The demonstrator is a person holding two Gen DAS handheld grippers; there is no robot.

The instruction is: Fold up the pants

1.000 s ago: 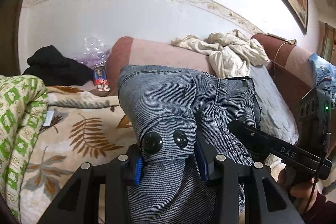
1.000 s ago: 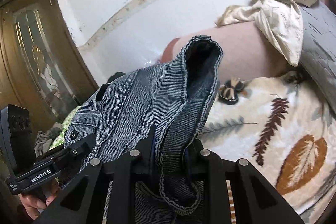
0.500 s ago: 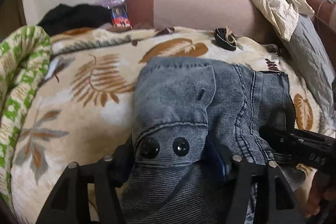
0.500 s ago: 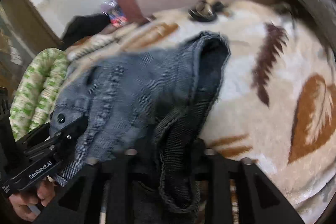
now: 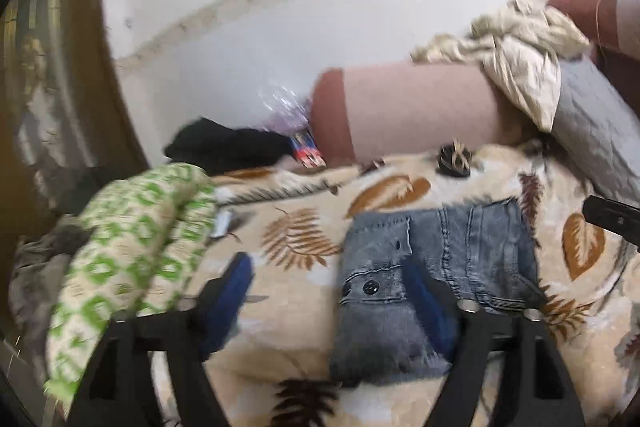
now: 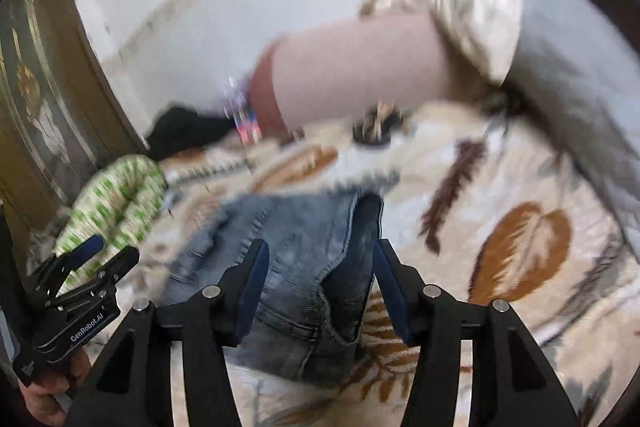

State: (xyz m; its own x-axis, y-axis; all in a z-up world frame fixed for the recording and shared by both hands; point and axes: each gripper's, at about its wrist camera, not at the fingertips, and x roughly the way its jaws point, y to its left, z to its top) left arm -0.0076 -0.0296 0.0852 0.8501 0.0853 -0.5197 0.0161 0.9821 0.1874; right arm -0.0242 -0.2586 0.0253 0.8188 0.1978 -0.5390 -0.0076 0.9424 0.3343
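Note:
The folded blue-grey jeans point(image 5: 432, 287) lie flat on the leaf-patterned blanket point(image 5: 304, 239), waistband buttons facing up. My left gripper point(image 5: 332, 303) spreads wide and its jaws are still opening. One blue pad point(image 5: 234, 287) hangs over bare blanket and the other rests above the denim without pinching it. In the right wrist view the jeans point(image 6: 296, 247) lie between the pads point(image 6: 252, 287) of my right gripper point(image 6: 320, 291). Its jaws are opening too and no longer squeeze the cloth. The left gripper point(image 6: 80, 267) shows at the lower left, held by a hand point(image 6: 44, 395).
A rolled green-and-white quilt point(image 5: 132, 247) lies left of the jeans. Behind the blanket are a black garment point(image 5: 228, 147), a pink bolster point(image 5: 408, 115), a crumpled cream cloth point(image 5: 520, 59) and a grey cushion point(image 5: 592, 131). A dark hair tie point(image 5: 454, 161) sits near the bolster.
The jeans went from lifted to lying on the blanket. Both grippers let go and their jaws widened. The left gripper slid leftward off the waistband.

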